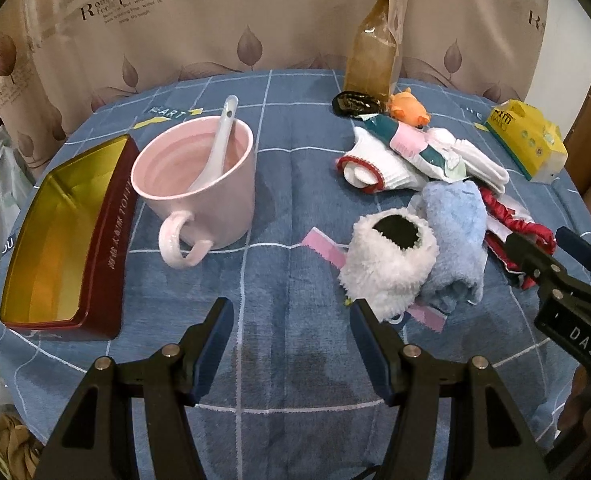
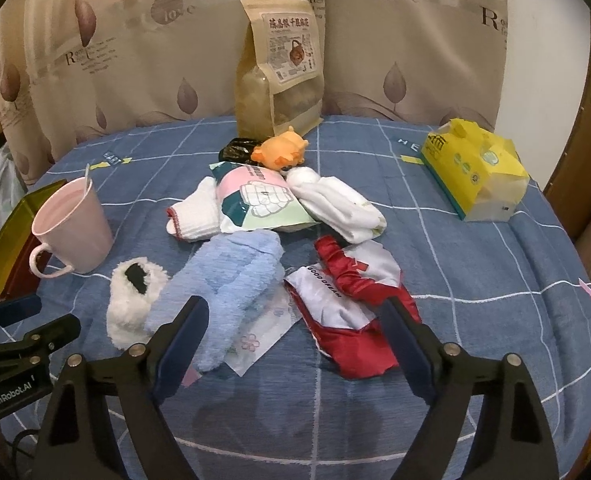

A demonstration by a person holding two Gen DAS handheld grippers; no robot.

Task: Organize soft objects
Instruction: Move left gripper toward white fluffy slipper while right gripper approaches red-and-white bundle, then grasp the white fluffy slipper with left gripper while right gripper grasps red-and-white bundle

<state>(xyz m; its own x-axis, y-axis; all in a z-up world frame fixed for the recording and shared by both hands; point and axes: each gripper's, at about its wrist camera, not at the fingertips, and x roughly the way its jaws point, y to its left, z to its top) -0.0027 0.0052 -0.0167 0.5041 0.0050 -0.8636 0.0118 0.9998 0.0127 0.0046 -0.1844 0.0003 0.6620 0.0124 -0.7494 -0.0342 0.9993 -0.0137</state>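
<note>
A pile of soft things lies on the blue checked cloth. A blue fluffy glove with a white furry cuff [image 1: 451, 240] [image 2: 231, 284] lies nearest. A red and white satin piece [image 2: 351, 300] [image 1: 511, 216] is to its right. White knit gloves [image 2: 335, 204] [image 1: 379, 168] and a pink-green packet [image 2: 259, 200] lie behind, with an orange plush toy [image 2: 281, 152] [image 1: 409, 110]. My left gripper [image 1: 291, 320] is open and empty, left of the white cuff. My right gripper [image 2: 295, 320] is open and empty, just before the glove and satin piece.
A pink mug [image 1: 199, 184] [image 2: 75, 232] with a white spoon stands at left, beside an open red and gold tin [image 1: 67, 240]. A tan snack bag [image 2: 283, 68] stands at the back. A yellow tissue pack [image 2: 475, 168] lies at right. A curtain hangs behind.
</note>
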